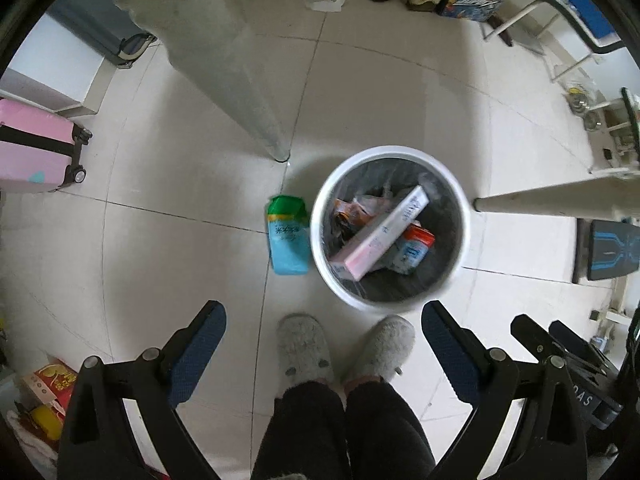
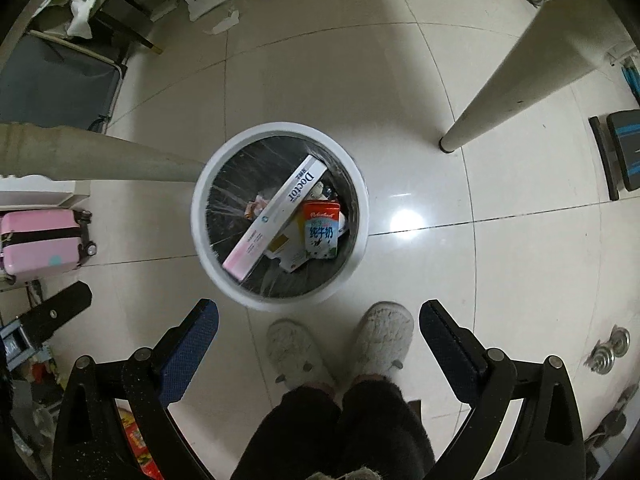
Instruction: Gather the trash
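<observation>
A white round trash bin (image 1: 460, 208) with a dark liner stands on the tiled floor; it also shows in the right wrist view (image 2: 360, 184). Inside lie a long pink-and-white box (image 1: 384, 232) (image 2: 276, 212), a milk carton (image 1: 414, 250) (image 2: 320, 232) and wrappers. A blue-and-green packet (image 1: 288, 236) lies on the floor, touching the bin's left side; the right wrist view does not show it. My left gripper (image 1: 324, 320) is open and empty, high above the floor. My right gripper (image 2: 318, 316) is open and empty above the bin's near edge.
The person's grey slippers (image 1: 304, 348) stand just before the bin. Table legs (image 1: 256, 92) (image 2: 492, 92) flank the bin. A pink suitcase (image 1: 36, 156) is at the left. A crumpled tissue (image 1: 328, 4) lies on the far floor. Boxes and clutter line the back wall.
</observation>
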